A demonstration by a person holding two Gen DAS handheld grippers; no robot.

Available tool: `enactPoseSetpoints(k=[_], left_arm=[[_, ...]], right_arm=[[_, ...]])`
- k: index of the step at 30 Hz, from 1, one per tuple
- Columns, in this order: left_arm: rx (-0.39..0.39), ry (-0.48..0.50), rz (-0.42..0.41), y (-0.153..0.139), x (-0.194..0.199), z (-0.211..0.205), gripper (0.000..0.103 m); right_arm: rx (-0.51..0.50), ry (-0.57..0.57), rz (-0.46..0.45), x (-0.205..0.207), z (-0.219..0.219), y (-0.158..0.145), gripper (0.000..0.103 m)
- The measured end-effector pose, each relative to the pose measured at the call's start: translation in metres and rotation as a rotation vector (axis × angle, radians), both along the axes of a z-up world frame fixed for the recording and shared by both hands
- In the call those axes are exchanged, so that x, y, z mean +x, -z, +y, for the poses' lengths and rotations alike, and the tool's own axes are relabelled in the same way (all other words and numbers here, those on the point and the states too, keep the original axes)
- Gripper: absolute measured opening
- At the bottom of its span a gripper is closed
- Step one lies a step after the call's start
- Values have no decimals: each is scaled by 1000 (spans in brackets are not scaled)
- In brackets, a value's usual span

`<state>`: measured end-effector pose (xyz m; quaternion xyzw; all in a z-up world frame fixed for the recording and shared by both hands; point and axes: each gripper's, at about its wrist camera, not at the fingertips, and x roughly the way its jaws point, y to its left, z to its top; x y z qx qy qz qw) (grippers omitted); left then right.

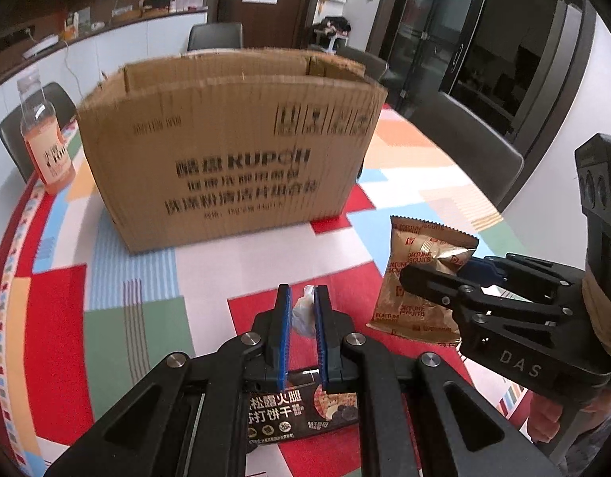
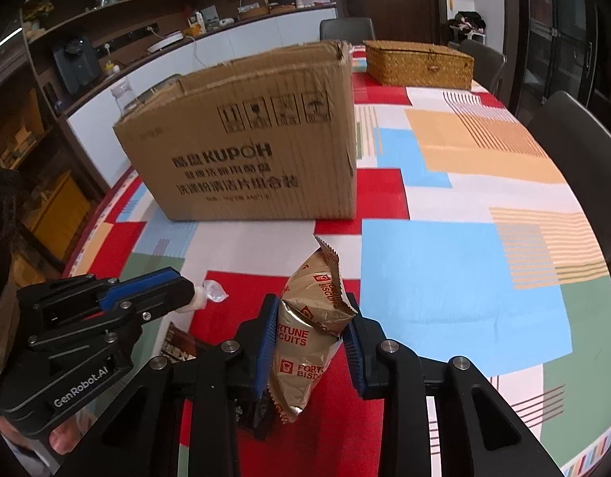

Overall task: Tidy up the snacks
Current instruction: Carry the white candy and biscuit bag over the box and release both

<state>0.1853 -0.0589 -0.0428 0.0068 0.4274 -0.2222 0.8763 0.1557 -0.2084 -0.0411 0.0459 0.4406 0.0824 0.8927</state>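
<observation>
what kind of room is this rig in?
Likely a home dining room: a table under a colourful patchwork tablecloth, dark dining chairs around it, and a sideboard counter with shelves of household clutter behind.

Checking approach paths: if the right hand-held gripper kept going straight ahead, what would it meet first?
Probably the cardboard box, near its right end; the right hand-held gripper holds the biscuit packet, with only tablecloth between. Depth is uncertain.
</observation>
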Motion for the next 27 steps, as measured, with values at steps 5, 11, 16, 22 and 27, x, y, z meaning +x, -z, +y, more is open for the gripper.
enactPoseSetpoints(k=[5, 11, 16, 22, 27], left_arm=[[-22, -11, -57, -21, 0, 6, 13], [-45, -28, -119, -44, 3, 13, 13], [-62, -43, -180, -65, 9, 17, 13], [-74, -59, -243, -88, 15, 23, 13], [-73, -70, -289, -105, 23, 27, 13]], right_arm=[[3, -7, -37, 2, 3, -14, 32], [6, -22, -96, 7, 10, -35, 32], [11, -22, -144, 13, 12, -52, 32], [18, -22, -212, 22, 14, -75, 32], [21, -24, -264, 31, 19, -91, 32]])
